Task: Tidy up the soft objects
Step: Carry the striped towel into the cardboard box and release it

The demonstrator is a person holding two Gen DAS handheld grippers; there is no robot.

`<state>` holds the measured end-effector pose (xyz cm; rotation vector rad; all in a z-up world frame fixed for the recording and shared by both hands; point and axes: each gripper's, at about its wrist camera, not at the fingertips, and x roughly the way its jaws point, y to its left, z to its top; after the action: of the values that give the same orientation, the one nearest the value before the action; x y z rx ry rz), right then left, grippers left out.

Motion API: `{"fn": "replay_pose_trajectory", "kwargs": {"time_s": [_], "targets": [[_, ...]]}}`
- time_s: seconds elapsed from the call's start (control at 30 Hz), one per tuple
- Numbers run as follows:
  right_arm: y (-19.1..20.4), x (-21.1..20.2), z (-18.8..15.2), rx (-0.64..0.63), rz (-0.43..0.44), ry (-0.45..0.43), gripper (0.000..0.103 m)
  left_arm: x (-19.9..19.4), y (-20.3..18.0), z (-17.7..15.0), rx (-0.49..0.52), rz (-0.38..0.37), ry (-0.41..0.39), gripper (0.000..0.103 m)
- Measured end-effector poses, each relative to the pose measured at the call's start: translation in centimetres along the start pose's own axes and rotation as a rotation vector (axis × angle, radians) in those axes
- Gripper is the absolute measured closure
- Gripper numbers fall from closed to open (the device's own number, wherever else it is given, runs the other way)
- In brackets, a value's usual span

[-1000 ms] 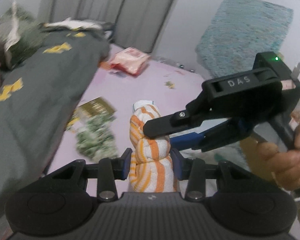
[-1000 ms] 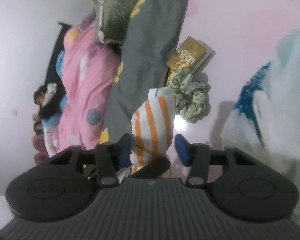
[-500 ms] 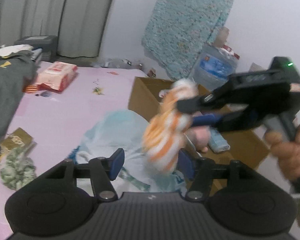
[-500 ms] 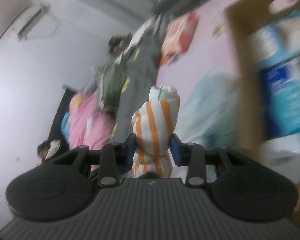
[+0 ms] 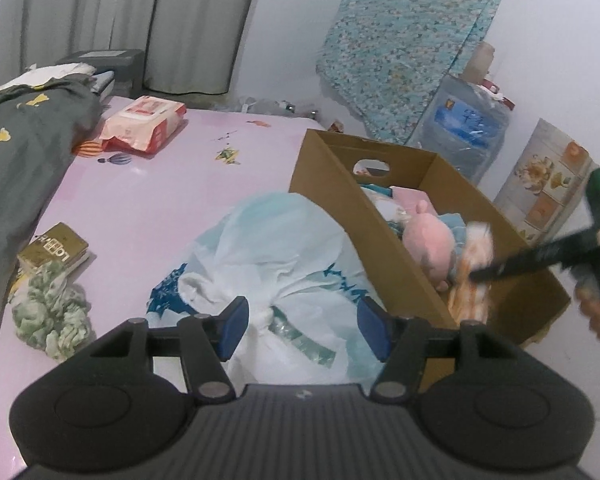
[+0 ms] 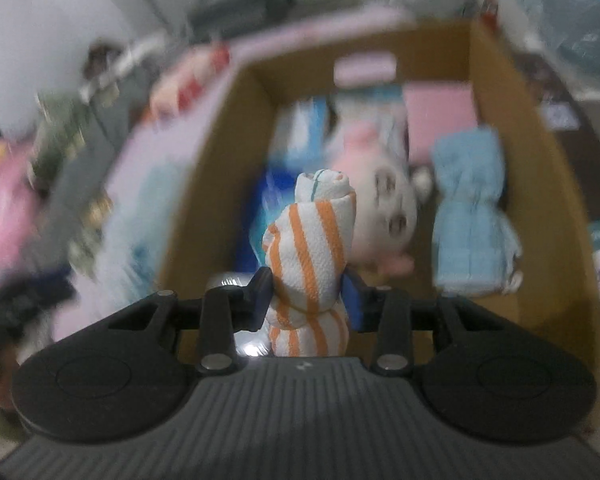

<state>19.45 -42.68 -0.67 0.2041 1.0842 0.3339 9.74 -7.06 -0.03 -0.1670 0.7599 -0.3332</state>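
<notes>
Pink bed sheet underfoot of everything, curtained wall behind. Landmark: open cardboard box at the sheet's edge, handle cutout in its far wall.

Inside the box: pink plush toy, folded light-blue towel, flat pink item against the far wall, blue-and-white packs on the near-left side.

Above the box's near end: right gripper, pinched tight on rolled orange-striped cloth, blue pads pressed into the roll at its waist. Roll upright between the pads, tip toward the plush face. Same roll blurred in the left wrist view, inside the box's near corner, black finger across it.

Just left of the box: white-and-blue plastic bag, knotted, touching the box's side wall. Left gripper over that knot, jaws spread wide, nothing between the pads.

Well left of the box: green-and-white floral cloth crumpled on the sheet, touching a gold packet. Farther back from the box: red-and-white wipes pack, dark grey blanket beside it.
</notes>
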Motion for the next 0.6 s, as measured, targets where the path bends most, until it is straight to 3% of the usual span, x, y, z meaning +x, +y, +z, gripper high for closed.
{"fn": "replay_pose_trajectory", "kwargs": {"time_s": [0.07,0.17,0.43,0.5,0.6], "targets": [[-0.2,2.8,-0.5,-0.024,-0.009,0.090,0.065,0.0,0.2,0.0,-0.002,0.005,0.003,0.042],[0.3,4.8,-0.6,-0.029,-0.038,0.132,0.060,-0.1,0.4,-0.2,-0.003,0.012,0.003,0.042],[0.0,3.5,0.5,0.002,-0.080,0.013,0.063,-0.1,1.8,-0.5,-0.029,0.021,0.003,0.042],[0.0,3.8,0.4,-0.004,-0.068,0.013,0.071,-0.1,2.1,-0.6,-0.038,0.021,0.004,0.042],[0.3,4.3,-0.3,-0.025,-0.061,0.065,0.075,-0.2,2.6,-0.7,-0.051,0.021,0.004,0.042]]}}
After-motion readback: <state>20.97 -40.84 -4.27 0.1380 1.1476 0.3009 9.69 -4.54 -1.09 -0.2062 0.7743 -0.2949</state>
